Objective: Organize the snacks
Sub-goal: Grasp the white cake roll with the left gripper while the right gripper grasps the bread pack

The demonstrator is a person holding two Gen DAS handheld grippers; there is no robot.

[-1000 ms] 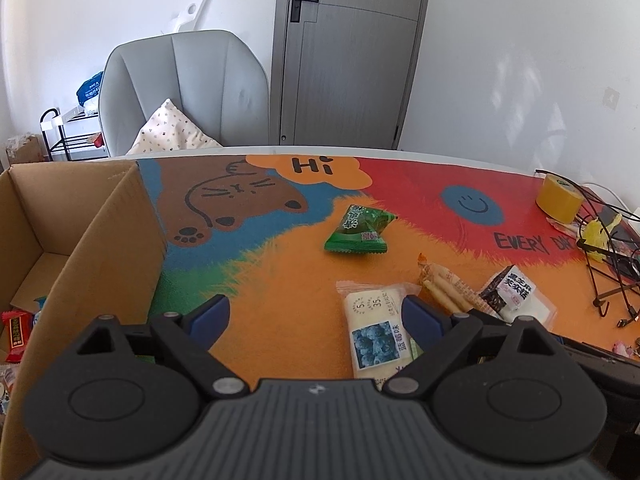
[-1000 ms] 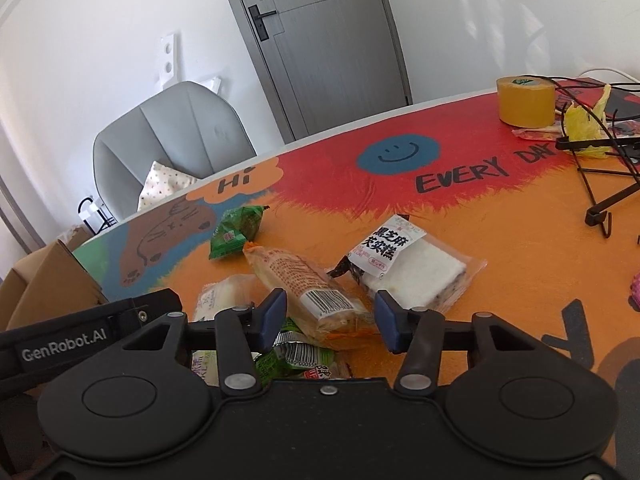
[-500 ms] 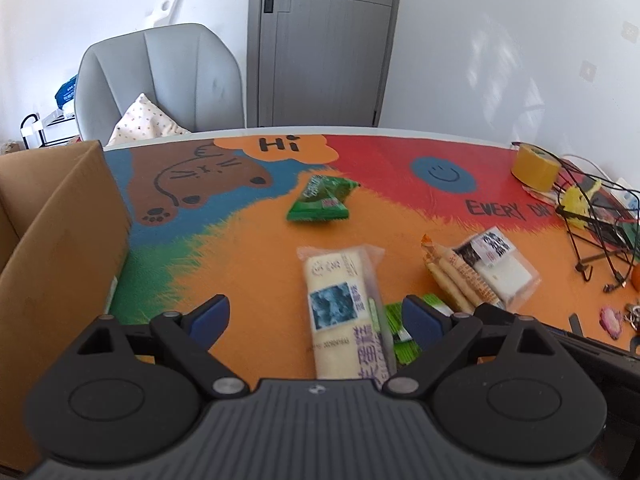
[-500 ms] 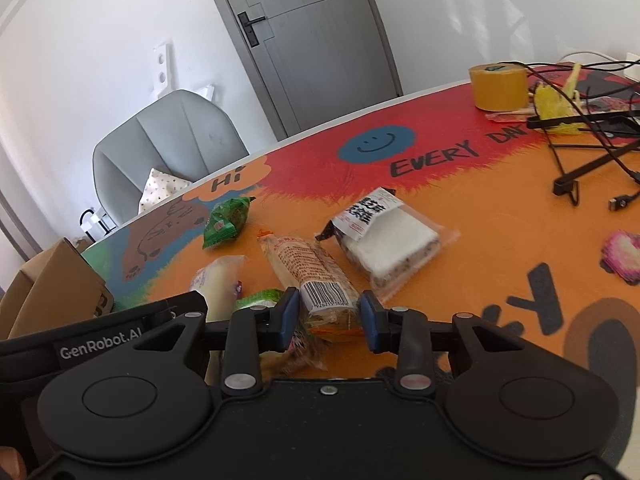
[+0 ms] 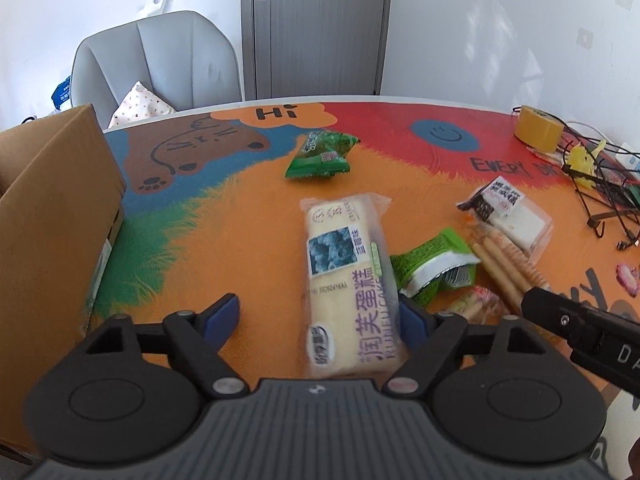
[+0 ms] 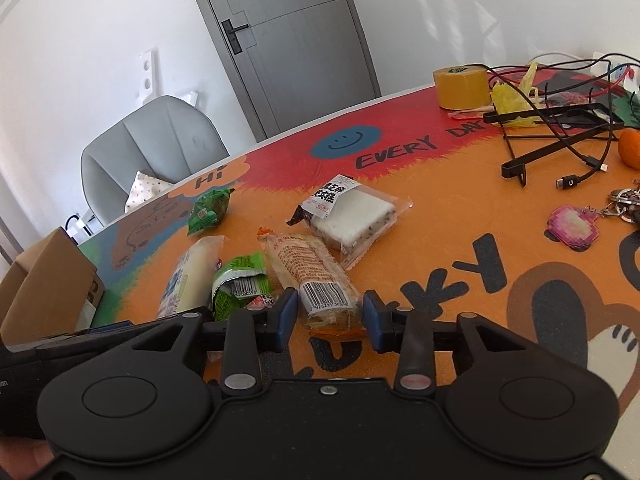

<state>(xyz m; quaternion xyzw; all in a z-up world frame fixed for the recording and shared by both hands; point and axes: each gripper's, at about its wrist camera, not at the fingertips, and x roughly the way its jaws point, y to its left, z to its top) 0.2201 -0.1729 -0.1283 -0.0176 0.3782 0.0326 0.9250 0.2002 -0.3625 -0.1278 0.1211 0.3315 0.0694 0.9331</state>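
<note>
I have the left gripper spread wide over the cream cake pack, which lies lengthwise on the orange part of the table mat, its near end between the two blue pads; the right-hand pad sits against the pack's edge while the left-hand pad stands well apart, so closing from here would push the pack sideways before it is pinched (the wrapper looks slick and the cake soft; I judge crushing possible). The right gripper is also open, its fingers straddling the barcode end of the biscuit-stick pack, not visibly pressing on it; the crumpled green packet lies just beside the left finger and could be snagged or dragged along. The two grippers work close together at the near edge of the table; collision between them is the main hazard. The cardboard box stands at the left edge; a loosely held pack could slip out on the way across. The green pouch and the white sandwich pack lie farther back, untouched.
</note>
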